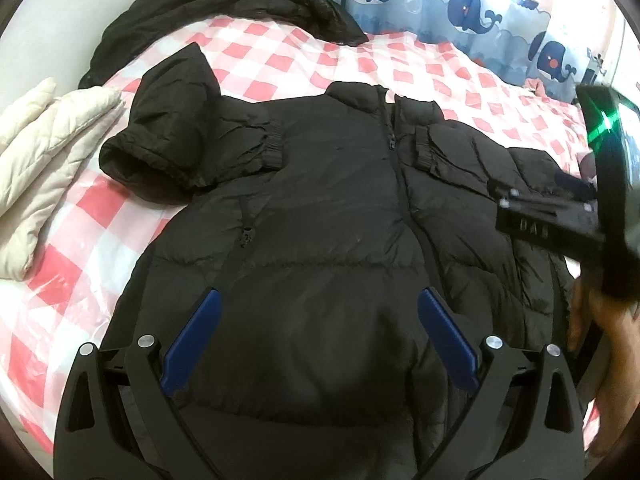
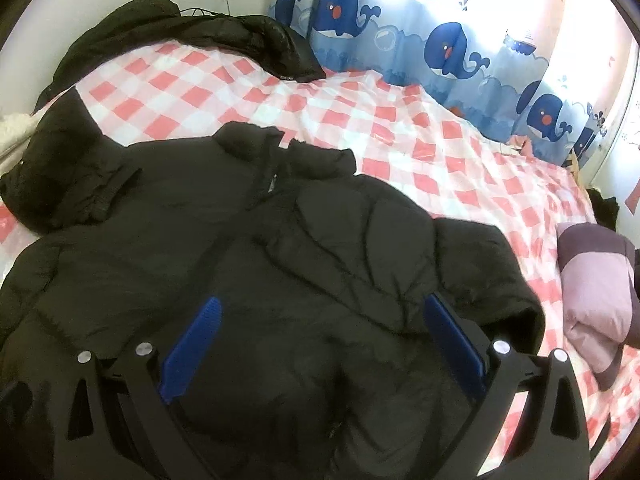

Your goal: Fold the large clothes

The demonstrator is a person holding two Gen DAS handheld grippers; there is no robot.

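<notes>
A black puffer jacket (image 1: 332, 220) lies front up on the checked bed, zipped, both sleeves folded in over the chest. It also shows in the right wrist view (image 2: 280, 248). My left gripper (image 1: 319, 300) is open and empty, hovering over the jacket's lower front. My right gripper (image 2: 320, 312) is open and empty over the jacket's right side, near the folded right sleeve (image 2: 480, 276). The right gripper's body (image 1: 560, 216) shows at the right edge of the left wrist view, held by a hand.
The bed has a pink-and-white checked cover (image 1: 360, 60). Another black coat (image 2: 192, 36) lies at the far left corner. A folded cream quilted garment (image 1: 44, 152) sits on the left. A purple folded garment (image 2: 596, 288) sits on the right. Whale curtains (image 2: 400, 28) hang behind.
</notes>
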